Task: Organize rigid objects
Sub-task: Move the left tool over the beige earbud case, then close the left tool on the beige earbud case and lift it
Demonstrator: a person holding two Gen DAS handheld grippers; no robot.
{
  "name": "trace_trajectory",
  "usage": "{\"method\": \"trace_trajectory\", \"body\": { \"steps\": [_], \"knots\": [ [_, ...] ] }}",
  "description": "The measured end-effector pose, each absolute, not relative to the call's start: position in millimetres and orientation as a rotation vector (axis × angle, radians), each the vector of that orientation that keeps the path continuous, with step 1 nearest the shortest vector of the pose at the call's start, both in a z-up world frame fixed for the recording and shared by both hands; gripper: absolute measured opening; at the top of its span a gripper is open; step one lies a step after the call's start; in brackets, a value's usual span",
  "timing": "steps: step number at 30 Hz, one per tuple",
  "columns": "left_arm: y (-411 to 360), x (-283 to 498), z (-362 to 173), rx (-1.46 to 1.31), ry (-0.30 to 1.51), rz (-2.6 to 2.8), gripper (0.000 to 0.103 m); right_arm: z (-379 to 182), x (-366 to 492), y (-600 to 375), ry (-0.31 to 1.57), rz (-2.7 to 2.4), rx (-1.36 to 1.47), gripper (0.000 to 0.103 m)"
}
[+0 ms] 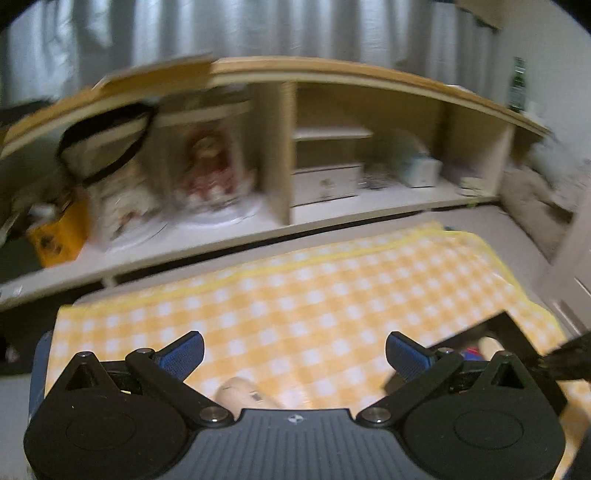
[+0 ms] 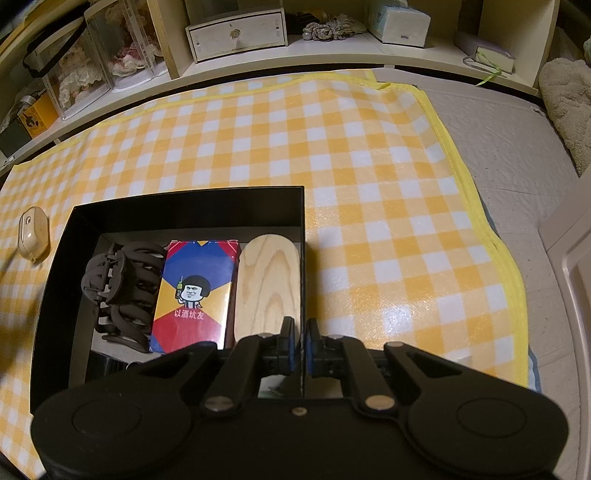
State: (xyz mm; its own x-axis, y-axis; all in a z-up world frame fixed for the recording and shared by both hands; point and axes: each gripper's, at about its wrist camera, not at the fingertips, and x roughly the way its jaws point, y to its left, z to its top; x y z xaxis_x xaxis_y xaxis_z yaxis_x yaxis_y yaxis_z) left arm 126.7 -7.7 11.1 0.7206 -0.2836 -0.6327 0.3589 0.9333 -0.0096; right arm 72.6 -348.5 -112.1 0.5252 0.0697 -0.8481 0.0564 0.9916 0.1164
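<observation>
A black box (image 2: 184, 201) sits on the yellow checked cloth (image 2: 369, 166). Inside lie a dark hair claw (image 2: 118, 291), a colourful card box (image 2: 195, 291) and a wooden oval piece (image 2: 267, 280). My right gripper (image 2: 300, 343) is shut on the box's right wall. A beige earbud case (image 2: 32, 232) lies on the cloth left of the box; it also shows in the left wrist view (image 1: 243, 393), just below my open, empty left gripper (image 1: 294, 356). The box corner (image 1: 509, 332) shows at the right there.
A low wooden shelf (image 2: 332, 55) runs along the far edge with doll cases (image 2: 122, 48), a small drawer unit (image 2: 236, 33) and a tissue pack (image 2: 399, 22). A fluffy cushion (image 2: 569, 96) lies at the right. A white mat (image 2: 517, 177) lies beyond the cloth's right edge.
</observation>
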Motion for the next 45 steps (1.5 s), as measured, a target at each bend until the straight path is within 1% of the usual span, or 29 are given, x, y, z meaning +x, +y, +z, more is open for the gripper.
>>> {"method": "trace_trajectory", "body": {
  "steps": [12, 19, 28, 29, 30, 31, 32, 34, 36, 39, 40, 41, 43, 45],
  "knots": [
    [28.6, 183.5, -53.6, -0.074, 0.784, -0.33, 0.103, -113.4, 71.7, -350.4, 1.02, 0.008, 0.133, 0.007],
    [23.4, 186.8, -77.7, 0.044, 0.845, -0.236, 0.1, -114.1, 71.7, -351.4, 1.021, 0.009, 0.134, 0.007],
    [31.2, 177.7, -79.8, 0.089, 0.922, -0.209, 0.099, -113.9, 71.8, -351.3, 1.021, 0.009, 0.132, 0.007],
    [33.6, 175.6, -78.4, 0.089, 0.926, -0.213, 0.097, -113.9, 71.9, -351.2, 1.021, 0.009, 0.133, 0.007],
    [35.6, 174.8, -77.0, 0.082, 0.933, -0.221, 0.092, -113.9, 71.8, -351.4, 1.021, 0.009, 0.133, 0.007],
    [38.5, 173.6, -75.5, 0.064, 0.942, -0.231, 0.085, -113.9, 71.9, -351.2, 1.021, 0.009, 0.134, 0.007],
    [41.3, 172.8, -74.1, 0.036, 0.954, -0.242, 0.081, -114.5, 72.0, -351.9, 1.021, 0.009, 0.135, 0.007],
    [45.3, 170.7, -72.9, -0.03, 0.98, -0.26, 0.061, -114.5, 72.0, -351.8, 1.021, 0.009, 0.134, 0.007],
    [47.2, 170.1, -73.5, -0.089, 1.01, -0.274, 0.055, -114.8, 71.7, -352.5, 1.022, 0.009, 0.131, 0.007],
    [45.5, 170.3, -82.2, -0.134, 1.063, -0.289, 0.049, -115.5, 71.7, -353.7, 1.022, 0.009, 0.134, 0.007],
    [43.1, 169.6, -85.8, -0.13, 1.071, -0.293, 0.048, -115.6, 71.7, -353.7, 1.023, 0.009, 0.135, 0.007],
    [38.4, 167.4, -86.7, -0.092, 1.056, -0.293, 0.048, -115.7, 71.5, -354.0, 1.023, 0.009, 0.136, 0.007],
    [23.2, 162.2, -87.9, 0.058, 1.033, -0.296, 0.043, -115.5, 71.5, -353.6, 1.023, 0.009, 0.134, 0.007],
    [4.4, 152.9, -88.3, 0.235, 0.99, -0.315, 0.043, -115.6, 71.5, -353.8, 1.023, 0.009, 0.135, 0.007]
  ]
}}
